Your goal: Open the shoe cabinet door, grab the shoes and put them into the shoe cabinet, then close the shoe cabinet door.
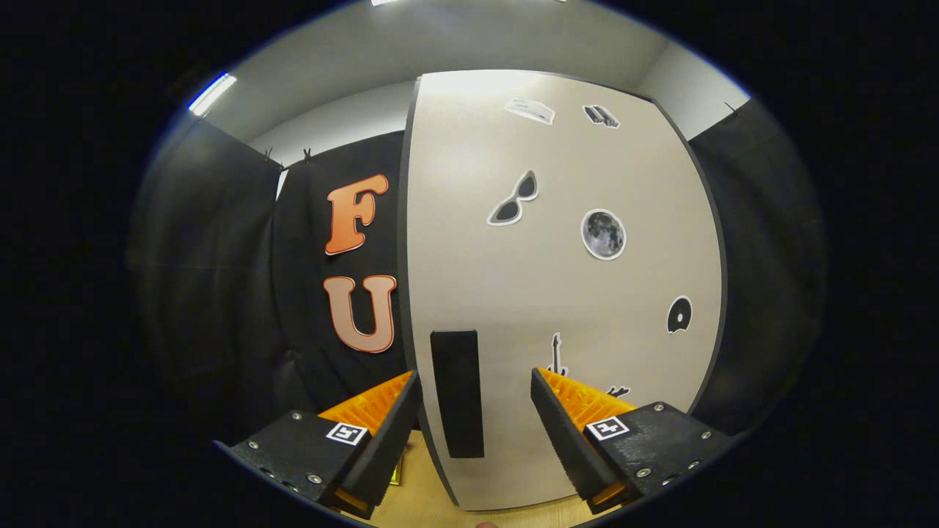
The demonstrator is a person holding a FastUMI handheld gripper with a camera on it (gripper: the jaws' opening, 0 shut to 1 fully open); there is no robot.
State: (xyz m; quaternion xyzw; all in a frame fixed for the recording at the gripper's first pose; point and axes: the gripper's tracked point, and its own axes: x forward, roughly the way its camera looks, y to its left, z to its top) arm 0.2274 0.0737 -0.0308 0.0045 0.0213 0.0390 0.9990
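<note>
The shoe cabinet door (557, 279) is a tall pale beige panel with dark edging and several stickers on it. Its black rectangular handle (458, 392) stands upright near the door's left edge. My gripper (475, 385) is open, with the handle in the gap between its fingertips. The left orange-and-black finger (381, 422) sits just past the door's left edge. The right finger (576, 418) is in front of the door face. Neither finger visibly presses on the handle.
Black cloth walls close the booth to the left (220, 279) and right (763, 279) of the cabinet. A strip of light wooden floor (418, 499) shows below the door, between the fingers. A white wall and ceiling (440, 44) rise above.
</note>
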